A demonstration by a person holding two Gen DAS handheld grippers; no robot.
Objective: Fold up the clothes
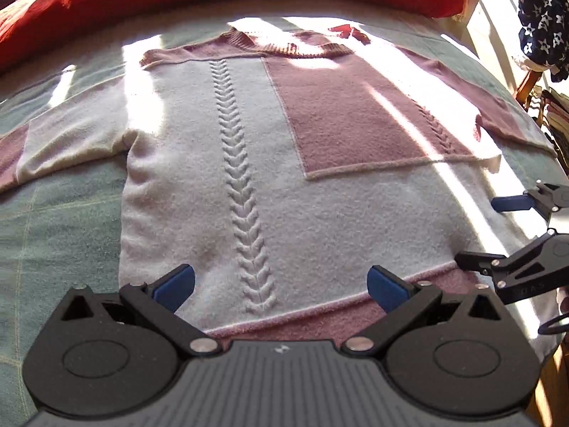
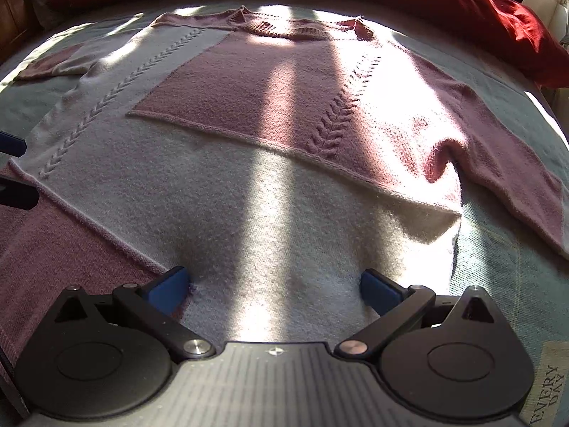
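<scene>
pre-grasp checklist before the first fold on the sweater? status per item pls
1. Sweater lies flat, front up, on the bed cover: ok.
2. Both sleeves spread outward, not tucked under the body: ok.
3. Left gripper open, fingers either side of the braided rib near the bottom hem: ok.
4. Right gripper open, at the hem's right part: ok.
5. Fingers actually touching the knit: cannot tell.
6. Fabric smooth: not ok, a pucker sits at the right armpit.
</scene>
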